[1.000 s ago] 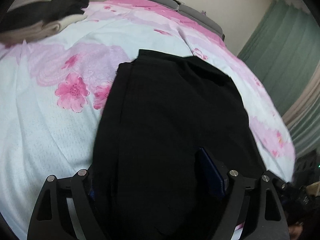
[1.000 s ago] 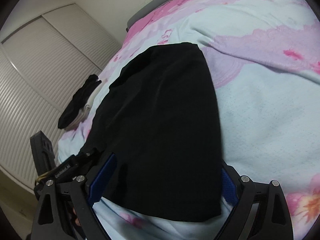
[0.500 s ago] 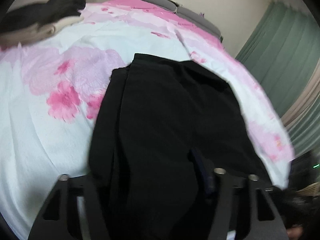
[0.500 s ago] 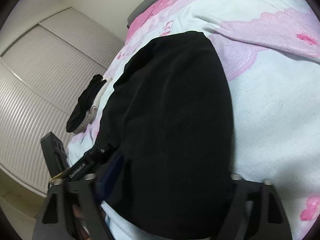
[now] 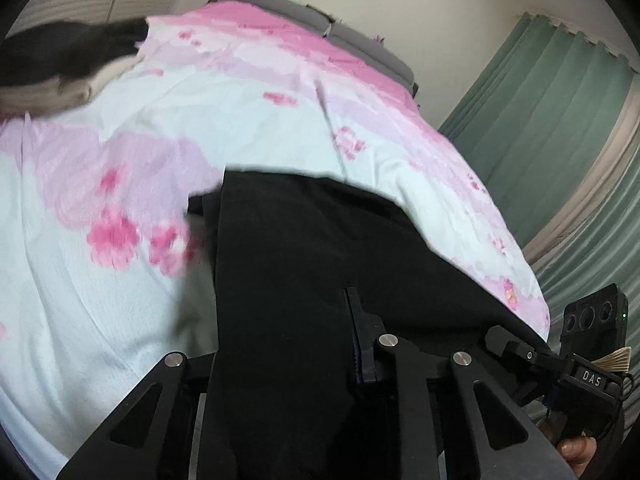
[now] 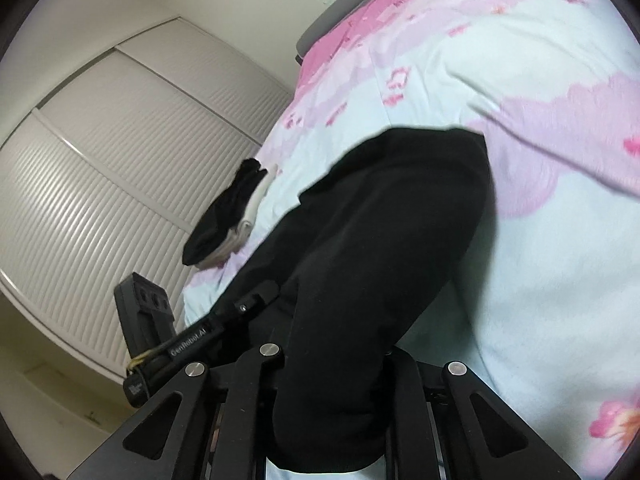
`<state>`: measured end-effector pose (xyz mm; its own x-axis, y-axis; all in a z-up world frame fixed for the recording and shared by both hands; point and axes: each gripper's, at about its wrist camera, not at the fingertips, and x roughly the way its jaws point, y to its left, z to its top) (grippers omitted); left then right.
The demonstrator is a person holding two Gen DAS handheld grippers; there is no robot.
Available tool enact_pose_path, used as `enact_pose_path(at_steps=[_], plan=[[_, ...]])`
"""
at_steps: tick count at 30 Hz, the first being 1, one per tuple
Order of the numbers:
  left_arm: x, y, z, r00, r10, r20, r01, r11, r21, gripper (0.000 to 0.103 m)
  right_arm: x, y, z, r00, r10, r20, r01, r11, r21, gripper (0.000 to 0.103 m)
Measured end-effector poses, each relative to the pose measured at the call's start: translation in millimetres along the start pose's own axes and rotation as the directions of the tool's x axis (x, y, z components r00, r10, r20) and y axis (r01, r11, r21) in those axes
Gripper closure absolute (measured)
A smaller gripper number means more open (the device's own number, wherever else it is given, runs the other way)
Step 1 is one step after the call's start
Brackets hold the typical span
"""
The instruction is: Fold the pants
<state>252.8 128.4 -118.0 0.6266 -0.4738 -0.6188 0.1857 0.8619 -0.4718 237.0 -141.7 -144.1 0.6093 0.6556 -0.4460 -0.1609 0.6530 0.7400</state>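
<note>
On the bed (image 5: 120, 320), with its pink flower cover, my black pants (image 5: 320, 260) lie spread out. The near end of the pants is up off the cover now, because I hold it with both tools.

My left tool (image 5: 288, 364) has just been closing, and the black cloth is pinched between its two sides. My right tool (image 6: 328, 364) has just been closing too, and it is clamped on the cloth at the other corner of the near end. A second ago both tools stood wide apart with the pants only lying between them. Now they bite the cloth, and the near end hangs from them while the far end rests on the bed.

I think this means the grab is done and the fold can start. Next I would carry this end over to the far end.

A pile of other clothes (image 6: 228, 216) sits at the bed's edge by the white closet doors (image 6: 100, 160), well apart from my pants.
</note>
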Motion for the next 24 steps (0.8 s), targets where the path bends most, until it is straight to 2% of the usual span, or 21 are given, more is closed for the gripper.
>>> enact_pose_path(at_steps=[7, 15, 20, 24], plan=[[-34.7, -16.3, 41.3, 1.000, 0.002, 0.024, -0.003, 0.999, 0.040, 0.088, -20.8, 37.7, 24.7, 0.999, 0.027, 0.046, -0.025, 0.998, -0.053, 0.088], [-79.1, -21.3, 75.8, 0.998, 0.012, 0.060, -0.017, 0.997, 0.075, 0.089, -36.5, 89.7, 51.1, 0.995, 0.076, 0.063, -0.068, 0.990, -0.124, 0.089], [-92.7, -15.5, 71.0, 0.997, -0.003, 0.072, 0.000, 0.999, 0.053, 0.089, -38.1, 123.7, 61.4, 0.995, 0.080, 0.063, -0.068, 0.982, -0.174, 0.089], [-79.5, -10.6, 48.5, 0.998, -0.031, 0.053, 0.031, 0.999, 0.010, 0.088, -41.4, 136.6, 61.4, 0.996, 0.060, 0.065, -0.045, 0.975, -0.219, 0.089]])
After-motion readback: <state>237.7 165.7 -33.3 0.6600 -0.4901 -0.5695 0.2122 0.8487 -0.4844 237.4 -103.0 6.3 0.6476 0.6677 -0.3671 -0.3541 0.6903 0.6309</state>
